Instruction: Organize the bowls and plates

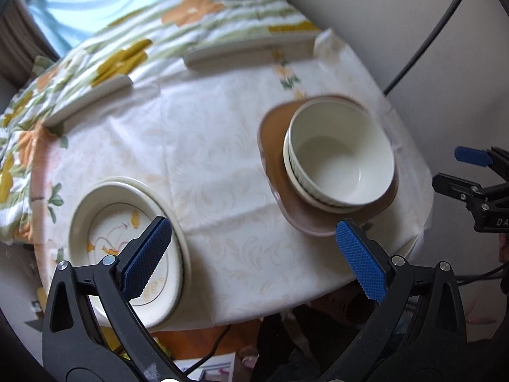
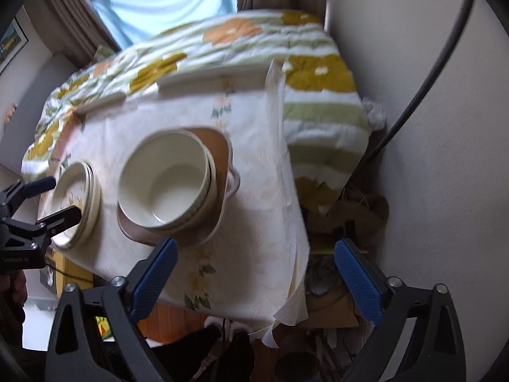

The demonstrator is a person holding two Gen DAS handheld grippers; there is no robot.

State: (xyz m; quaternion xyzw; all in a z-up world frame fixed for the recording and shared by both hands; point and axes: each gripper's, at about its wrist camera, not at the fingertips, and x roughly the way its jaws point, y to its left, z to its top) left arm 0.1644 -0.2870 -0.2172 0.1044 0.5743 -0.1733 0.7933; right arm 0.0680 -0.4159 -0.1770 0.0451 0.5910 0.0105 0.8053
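Bowls nested on the brown plate, patterned plates stacked beside them on the bench, so like sits with like (judging sorted), left hand-held gripper and right hand-held gripper both apart, gripping nothing.

Two black hand-held grippers with blue textured pads point steeply downward. The left gripper, filling its view's lower frame, has its jaws spread wide with nothing between them; the right gripper is likewise parted and empty, its blue pads clear of contact.
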